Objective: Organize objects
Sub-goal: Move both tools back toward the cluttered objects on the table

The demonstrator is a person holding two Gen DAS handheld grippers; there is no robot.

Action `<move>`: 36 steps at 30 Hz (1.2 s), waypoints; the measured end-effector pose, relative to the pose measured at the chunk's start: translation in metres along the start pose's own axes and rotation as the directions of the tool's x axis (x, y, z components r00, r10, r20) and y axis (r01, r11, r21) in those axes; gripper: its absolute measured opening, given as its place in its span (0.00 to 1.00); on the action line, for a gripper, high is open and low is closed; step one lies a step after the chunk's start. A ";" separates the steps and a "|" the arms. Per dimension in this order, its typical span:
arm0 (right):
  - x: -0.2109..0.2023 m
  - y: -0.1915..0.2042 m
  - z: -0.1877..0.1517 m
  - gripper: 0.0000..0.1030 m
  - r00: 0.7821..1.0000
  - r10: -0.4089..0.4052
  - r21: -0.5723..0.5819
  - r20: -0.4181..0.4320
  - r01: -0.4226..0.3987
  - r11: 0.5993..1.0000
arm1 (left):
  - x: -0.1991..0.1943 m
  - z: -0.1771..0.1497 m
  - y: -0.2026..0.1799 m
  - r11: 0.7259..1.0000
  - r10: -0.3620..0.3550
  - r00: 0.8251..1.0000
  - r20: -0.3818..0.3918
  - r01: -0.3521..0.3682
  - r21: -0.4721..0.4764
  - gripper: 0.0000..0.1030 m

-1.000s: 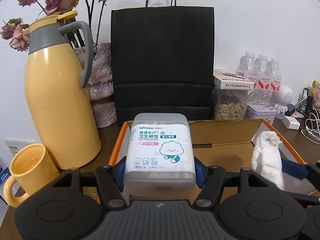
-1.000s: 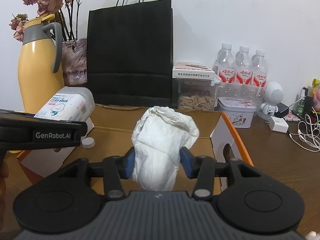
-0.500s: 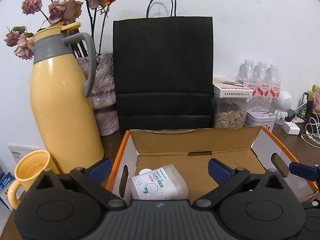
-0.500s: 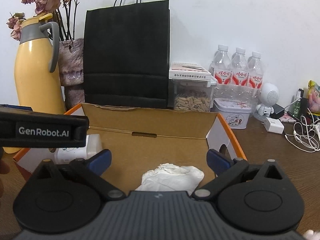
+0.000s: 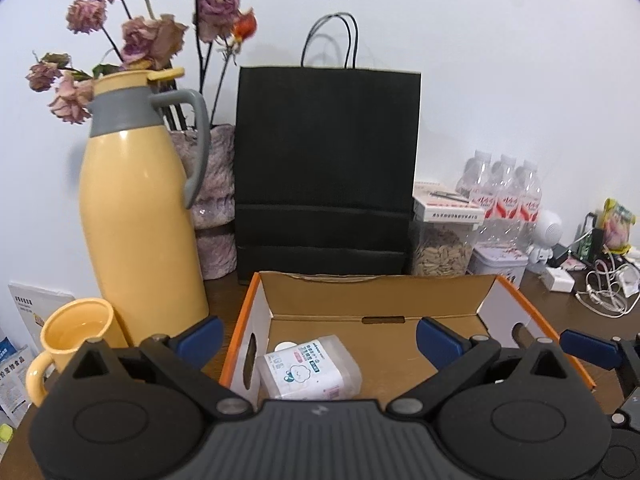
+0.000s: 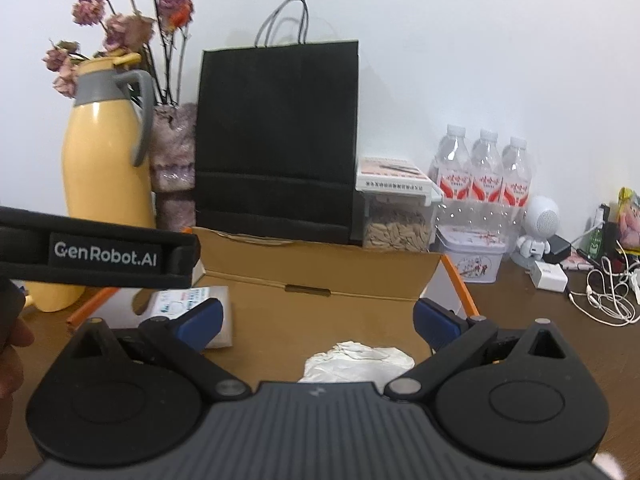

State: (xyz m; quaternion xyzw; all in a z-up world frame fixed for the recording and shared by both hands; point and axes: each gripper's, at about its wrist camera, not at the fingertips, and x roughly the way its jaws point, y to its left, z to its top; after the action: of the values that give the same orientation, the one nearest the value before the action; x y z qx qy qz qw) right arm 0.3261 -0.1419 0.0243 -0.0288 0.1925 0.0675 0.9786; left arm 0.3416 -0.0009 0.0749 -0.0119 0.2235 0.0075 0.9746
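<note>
Our left gripper (image 5: pixel 318 338) stands spread and empty above the cotton-bud box (image 5: pixel 308 368), which lies on its side in the cardboard box (image 5: pixel 376 298) at its left end. Our right gripper (image 6: pixel 318 320) is likewise spread, the crumpled tissue (image 6: pixel 358 362) lying loose on the floor below it. Both items look stowed (whether anything else needs sorting, we cannot tell).

Evenly, softly lit indoors; pale wall (image 5: pixel 500 60) bright, without glare. Faint shadow behind bag (image 5: pixel 328 168) handles. Strong fisheye bending, dark vignette at the corners. Right view slightly blurred, most at flowers (image 6: pixel 120 24), upper left.
</note>
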 end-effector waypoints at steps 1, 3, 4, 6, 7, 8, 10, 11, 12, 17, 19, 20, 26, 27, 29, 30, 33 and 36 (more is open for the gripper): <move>-0.004 0.001 0.000 1.00 1.000 0.002 -0.001 0.005 -0.002 1.000 | -0.005 -0.001 0.001 1.000 0.001 1.000 0.005 -0.001 -0.004 1.00; -0.012 0.002 -0.001 1.00 1.000 0.007 -0.003 0.010 -0.007 1.000 | -0.014 -0.003 0.003 1.000 -0.001 1.000 0.014 0.001 -0.012 1.00; -0.016 0.003 -0.001 1.00 1.000 0.010 -0.004 0.011 -0.010 1.000 | -0.020 -0.004 0.005 1.000 -0.005 1.000 0.016 0.005 -0.017 1.00; -0.024 0.005 -0.004 1.00 1.000 0.016 -0.008 0.009 -0.016 1.000 | -0.030 -0.007 0.007 1.000 -0.008 1.000 0.017 0.009 -0.026 1.00; -0.028 0.006 -0.005 1.00 1.000 0.018 -0.010 0.006 -0.018 1.000 | -0.036 -0.008 0.008 1.000 -0.011 1.000 0.018 0.012 -0.028 1.00; -0.033 0.008 -0.007 1.00 1.000 0.021 -0.011 0.004 -0.021 1.000 | -0.040 -0.010 0.009 0.999 -0.013 1.000 0.020 0.013 -0.029 1.00; -0.042 0.009 -0.012 1.00 0.999 0.031 -0.011 0.004 -0.031 0.999 | -0.052 -0.015 0.010 0.999 -0.011 1.000 0.022 0.011 -0.035 1.00; -0.047 0.009 -0.014 1.00 0.999 0.037 -0.007 0.004 -0.037 0.999 | -0.057 -0.018 0.010 0.999 -0.013 1.000 0.024 0.014 -0.042 1.00; -0.052 0.008 -0.016 1.00 0.999 0.043 -0.003 0.003 -0.043 0.999 | -0.063 -0.021 0.011 0.999 -0.016 1.000 0.025 0.017 -0.049 1.00; -0.076 0.003 -0.027 1.00 0.999 0.050 0.002 -0.008 -0.050 0.999 | -0.087 -0.038 0.012 0.997 -0.013 1.000 0.006 0.013 -0.071 1.00; -0.087 0.000 -0.032 1.00 0.999 0.052 -0.001 -0.014 -0.052 0.999 | -0.095 -0.045 0.012 0.997 -0.009 1.000 -0.013 0.008 -0.073 1.00; -0.093 -0.001 -0.034 1.00 0.998 0.057 -0.002 -0.017 -0.057 0.998 | -0.098 -0.049 0.013 0.997 -0.004 1.000 -0.019 0.003 -0.075 1.00; -0.126 -0.012 -0.048 1.00 0.998 0.066 -0.009 -0.017 -0.066 0.998 | -0.120 -0.071 0.014 0.997 0.018 0.999 -0.052 -0.022 -0.077 1.00; -0.131 -0.013 -0.051 1.00 0.998 0.065 -0.009 -0.017 -0.065 0.998 | -0.124 -0.073 0.014 0.997 0.020 0.998 -0.053 -0.024 -0.078 1.00; -0.142 -0.016 -0.056 1.00 0.998 0.065 -0.011 -0.015 -0.065 0.998 | -0.133 -0.078 0.013 0.997 0.026 0.998 -0.058 -0.030 -0.076 1.00; -0.147 -0.017 -0.059 1.00 0.998 0.066 -0.013 -0.015 -0.067 0.998 | -0.136 -0.080 0.013 0.997 0.031 0.998 -0.060 -0.036 -0.075 1.00; -0.160 -0.019 -0.066 1.00 0.997 0.069 -0.022 -0.018 -0.069 0.997 | -0.147 -0.086 0.009 0.997 0.037 0.997 -0.064 -0.041 -0.068 1.00; -0.171 -0.021 -0.074 1.00 0.997 0.074 -0.028 -0.023 -0.074 0.997 | -0.157 -0.091 0.004 0.997 0.042 0.997 -0.066 -0.046 -0.055 1.00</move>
State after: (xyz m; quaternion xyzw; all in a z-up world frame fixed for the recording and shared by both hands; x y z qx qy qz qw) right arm 0.1447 -0.1900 0.0223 -0.0367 0.2029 0.1061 0.9727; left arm 0.1609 -0.0004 0.0617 -0.0349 0.2551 0.0348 0.9657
